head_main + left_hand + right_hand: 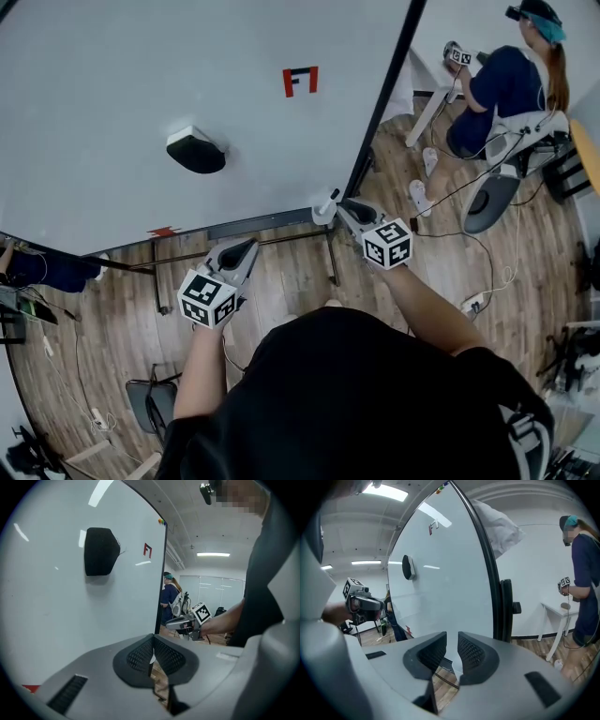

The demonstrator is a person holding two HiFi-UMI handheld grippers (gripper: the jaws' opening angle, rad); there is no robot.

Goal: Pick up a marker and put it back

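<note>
marker (330,201) white with a dark tip, at the right end of the whiteboard (122,75) tray (255,225), just ahead of the right gripper (451,643). cannot tell if they touch. its jaws stand a little apart, nothing pinched. left gripper (152,654) jaws together, empty, below the black eraser (195,150).
</note>
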